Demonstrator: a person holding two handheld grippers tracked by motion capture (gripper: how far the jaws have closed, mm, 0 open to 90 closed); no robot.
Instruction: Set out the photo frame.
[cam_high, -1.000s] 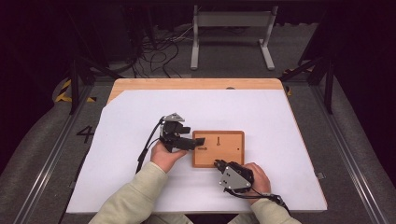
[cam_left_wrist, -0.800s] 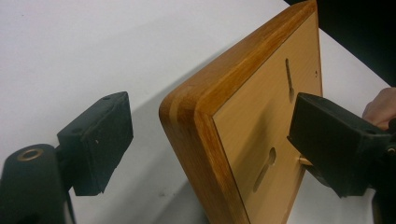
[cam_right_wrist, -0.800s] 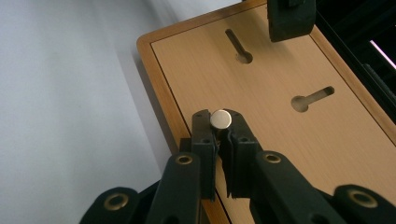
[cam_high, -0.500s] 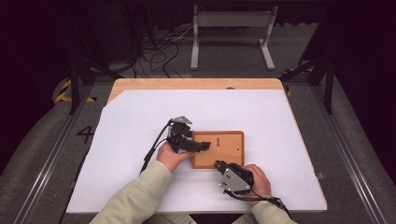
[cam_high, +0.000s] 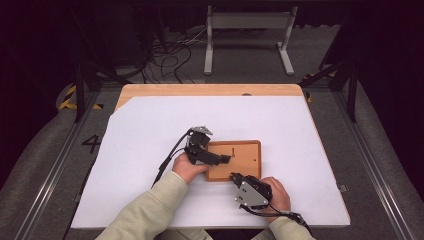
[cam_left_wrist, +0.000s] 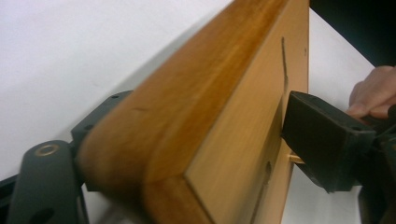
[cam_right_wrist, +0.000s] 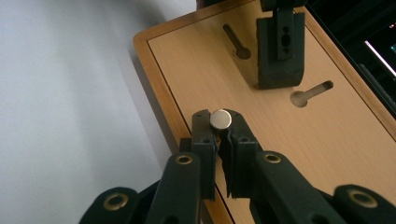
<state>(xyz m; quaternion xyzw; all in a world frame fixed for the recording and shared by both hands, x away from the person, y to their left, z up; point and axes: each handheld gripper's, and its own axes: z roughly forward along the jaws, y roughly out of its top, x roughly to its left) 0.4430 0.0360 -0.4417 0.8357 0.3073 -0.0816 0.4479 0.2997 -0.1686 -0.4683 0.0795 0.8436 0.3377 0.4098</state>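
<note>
A wooden board (cam_high: 239, 159) lies flat on the white tabletop (cam_high: 150, 130), near the person's side. It has two keyhole slots (cam_right_wrist: 312, 93) cut in its top.

The left claw (cam_high: 222, 159) has come in from the left since a moment ago and now reaches over the left edge of the board. In the left claw view one jaw is under the board's thick edge and the other is above its top face. The jaws have just been closing a little, with the board between them. They are wide apart, and it is hard to tell if they press on the wood yet.

The right claw (cam_right_wrist: 220, 122) has not moved. It sits at the near edge of the board, squeezed shut on a small peg (cam_right_wrist: 220, 119) with a round, flat, shiny head. The peg stands up between the jaw tips, over the board's rim.

It looks like the left claw is getting ready to hold the board still. Then the right claw could bring the peg to one of the slots. The peg is not in a slot yet.
</note>
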